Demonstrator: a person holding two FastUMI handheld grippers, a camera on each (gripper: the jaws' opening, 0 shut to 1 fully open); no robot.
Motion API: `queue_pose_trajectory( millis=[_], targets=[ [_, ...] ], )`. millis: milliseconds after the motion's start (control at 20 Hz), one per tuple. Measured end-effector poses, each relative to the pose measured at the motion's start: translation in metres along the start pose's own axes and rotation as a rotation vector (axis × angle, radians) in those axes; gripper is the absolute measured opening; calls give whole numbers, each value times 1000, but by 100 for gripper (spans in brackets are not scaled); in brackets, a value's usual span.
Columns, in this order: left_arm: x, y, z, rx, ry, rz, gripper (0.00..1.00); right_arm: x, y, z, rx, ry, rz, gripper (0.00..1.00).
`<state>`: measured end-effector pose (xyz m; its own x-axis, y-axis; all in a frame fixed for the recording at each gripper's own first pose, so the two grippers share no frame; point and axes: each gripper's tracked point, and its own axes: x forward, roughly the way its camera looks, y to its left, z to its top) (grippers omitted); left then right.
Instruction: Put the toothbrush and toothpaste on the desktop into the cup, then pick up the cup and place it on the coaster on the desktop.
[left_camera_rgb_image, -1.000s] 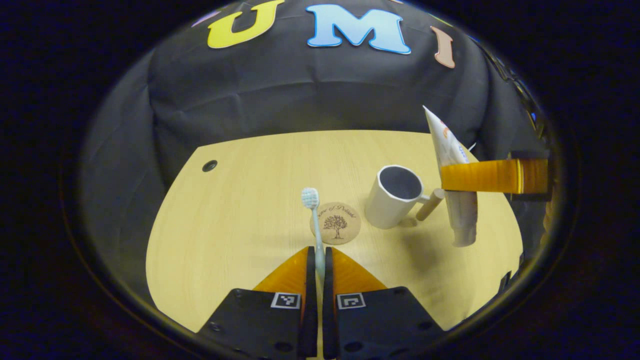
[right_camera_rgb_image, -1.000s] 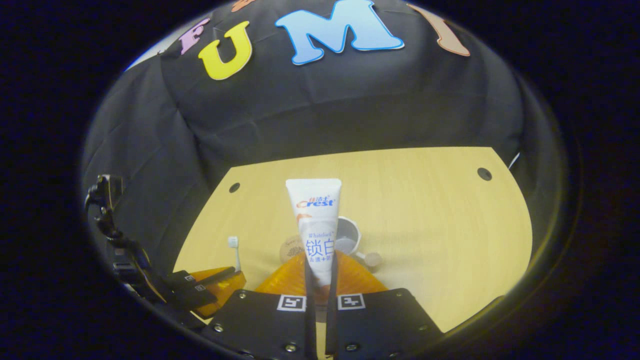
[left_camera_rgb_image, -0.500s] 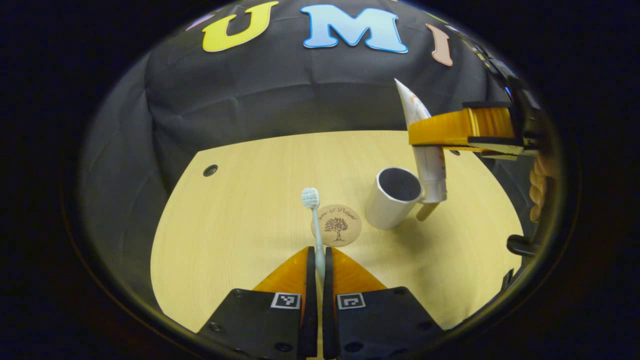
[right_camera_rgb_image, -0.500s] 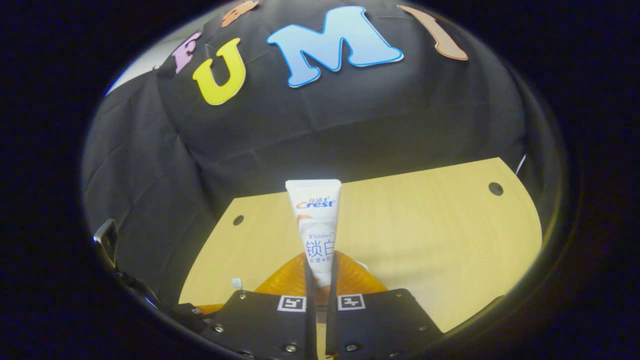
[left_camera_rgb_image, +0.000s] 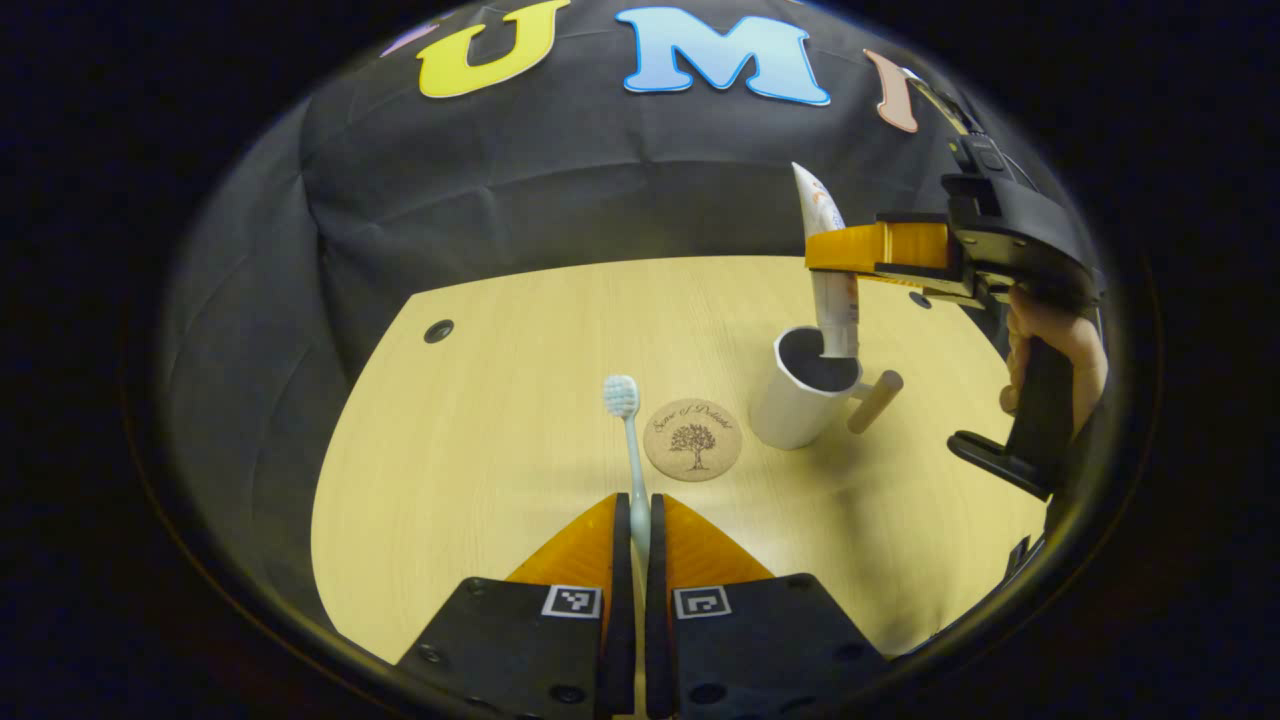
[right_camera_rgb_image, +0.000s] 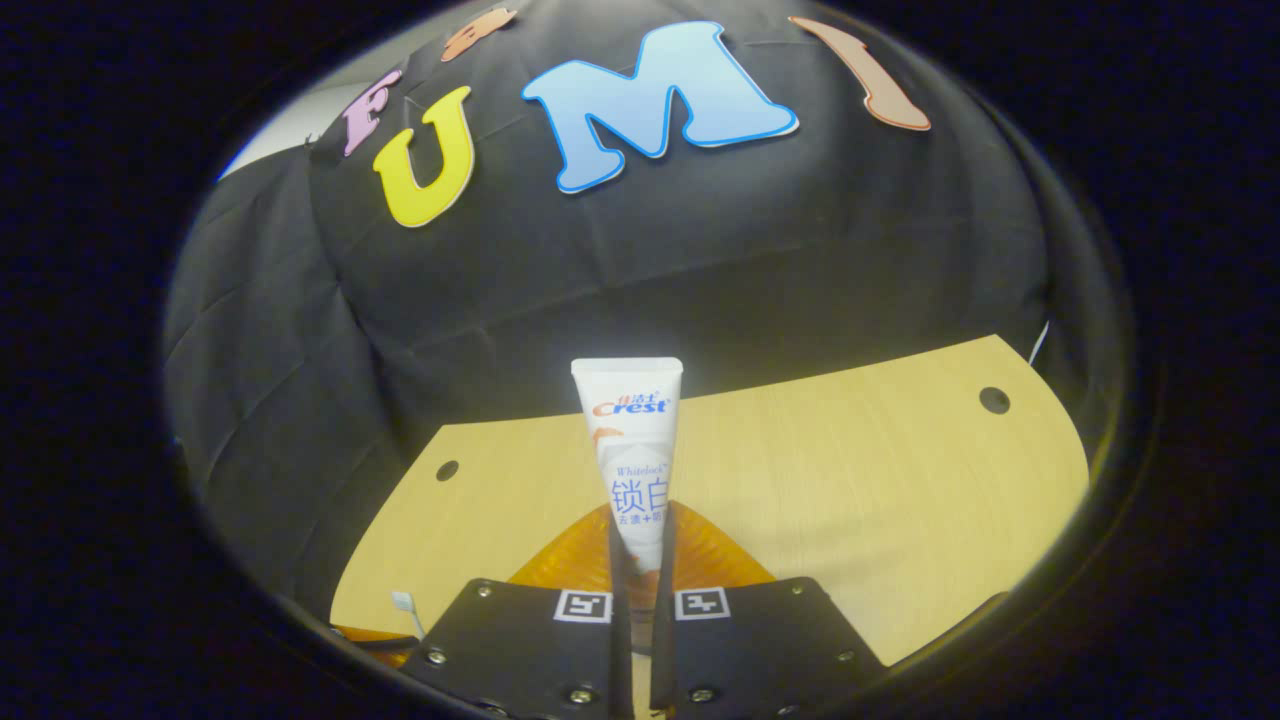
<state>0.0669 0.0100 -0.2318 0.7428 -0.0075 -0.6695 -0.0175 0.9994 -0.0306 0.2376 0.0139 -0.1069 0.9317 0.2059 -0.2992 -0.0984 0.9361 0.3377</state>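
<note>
Black cloth hangs behind a pale wooden tabletop (left_camera_rgb_image: 520, 400) that spreads across the middle of the left gripper view. At the bottom centre of that view the left tool (left_camera_rgb_image: 636, 515) is clamped on the handle of a light blue toothbrush (left_camera_rgb_image: 626, 430), whose white bristle head stands upright above the fingertips. Just to the right of the brush head lies a round cork coaster with a tree print (left_camera_rgb_image: 693, 439), flat on the tabletop, and right of that stands a white cylindrical cup with a wooden peg handle (left_camera_rgb_image: 800, 405), apart from the coaster. In the upper right, the right tool (left_camera_rgb_image: 830, 250), held by a hand (left_camera_rgb_image: 1050, 340), grips a white toothpaste tube (left_camera_rgb_image: 835, 300) that hangs cap-down, its lower end inside the cup's mouth.

From the right gripper view the right tool (right_camera_rgb_image: 640, 540) sits at the bottom centre, both fingers pressed on the toothpaste tube (right_camera_rgb_image: 630, 450), whose flat crimped end points up against the cloth. The tabletop (right_camera_rgb_image: 850, 500) lies behind it, and the toothbrush head (right_camera_rgb_image: 404, 602) peeks in at the lower left.
</note>
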Motion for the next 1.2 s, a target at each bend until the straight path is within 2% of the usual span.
queue_pose_trajectory(
  millis=[150,250,450,500,550,600,650,700,750,800,900,950,1050,1100,1150,1200],
  targets=[
    [2,4,-1,-8,12,8,12,5,-1,-8,-24,6,-8,9],
    [3,6,-2,-15,15,12,12,5,2,-13,-22,18,4,15],
    [3,6,-4,-26,27,10,12,4,5,-22,-7,37,17,19],
    [4,6,-4,-29,29,9,12,3,4,-23,-13,39,13,25],
    [4,6,-5,-30,30,9,12,2,5,-24,-21,36,13,21],
    [5,7,-5,-31,31,9,12,0,3,-24,-26,41,4,33],
    [4,7,-5,-33,31,11,12,0,2,-30,-31,60,1,40],
    [4,6,-3,-35,32,11,12,-2,1,-32,-27,67,4,33],
    [5,6,-2,-35,31,11,12,-3,3,-33,-20,66,9,36],
    [5,6,0,-36,30,9,12,-6,2,-31,-15,62,8,46],
    [8,5,1,-33,24,6,12,-8,5,-27,-10,44,21,45],
    [7,4,-1,-30,21,4,12,-13,9,-23,-6,29,29,53],
    [4,3,-1,-23,10,-1,12,-17,12,-16,7,5,34,64],
    [3,-1,2,-16,3,-4,12,-20,12,-13,15,-1,36,53],
    [3,-5,6,-9,-3,-7,12,-23,13,-10,19,-8,36,52],
    [2,-9,10,1,-11,-11,12,-26,11,-7,20,-16,36,58]
  ],
)
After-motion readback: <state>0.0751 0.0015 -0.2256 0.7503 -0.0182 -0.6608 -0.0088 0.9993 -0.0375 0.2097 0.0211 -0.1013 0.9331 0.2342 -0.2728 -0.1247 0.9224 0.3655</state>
